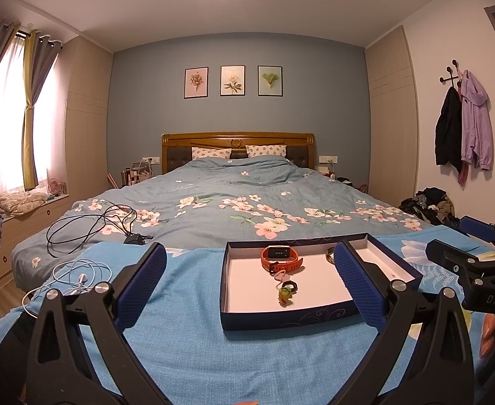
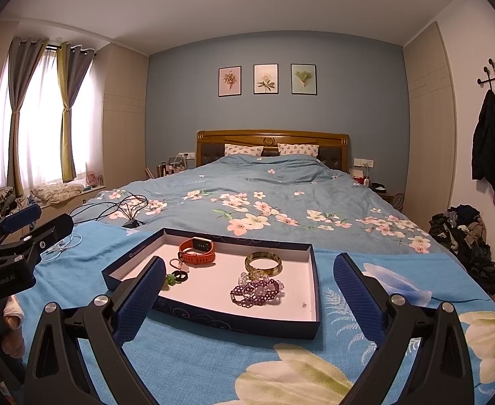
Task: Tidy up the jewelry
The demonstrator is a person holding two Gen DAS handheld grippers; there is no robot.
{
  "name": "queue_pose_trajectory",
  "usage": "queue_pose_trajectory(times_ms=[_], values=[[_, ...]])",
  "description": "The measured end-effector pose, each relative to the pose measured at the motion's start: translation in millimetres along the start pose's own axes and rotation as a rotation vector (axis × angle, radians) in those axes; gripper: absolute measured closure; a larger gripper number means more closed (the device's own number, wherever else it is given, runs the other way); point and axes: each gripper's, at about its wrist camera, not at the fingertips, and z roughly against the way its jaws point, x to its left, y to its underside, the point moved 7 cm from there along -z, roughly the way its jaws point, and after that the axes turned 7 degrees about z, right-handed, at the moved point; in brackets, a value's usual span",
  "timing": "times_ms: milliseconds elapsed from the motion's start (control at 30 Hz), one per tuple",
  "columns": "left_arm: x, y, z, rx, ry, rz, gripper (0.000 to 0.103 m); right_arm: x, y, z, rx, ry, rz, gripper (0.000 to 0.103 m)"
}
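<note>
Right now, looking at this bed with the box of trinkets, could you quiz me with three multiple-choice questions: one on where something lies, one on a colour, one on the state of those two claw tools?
1. Where is the gold bangle?
A. in the box
B. on the pillows
C. hanging from the coat hooks

2. What colour is the watch strap?
A. white
B. orange-red
C. green

3. How do the fingers of the two tools stand?
A. both shut on beads
B. one open, one shut
C. both open, empty

Answers:
1 A: the bangle lies on the box's white floor, behind the purple beads.
2 B: the strap is orange-red in both views.
3 C: the left gripper and right gripper each show blue pads spread wide, holding nothing.
</note>
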Motion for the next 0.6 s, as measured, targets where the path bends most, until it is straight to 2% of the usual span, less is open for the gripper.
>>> queue_pose_trajectory(times_ms=[600], values=[[-4.6,0.0,1.7,-0.001,0.002,-0.004,0.005,2.0,-0.9,-1.6,0.000,-0.002,-0.001,0.007]])
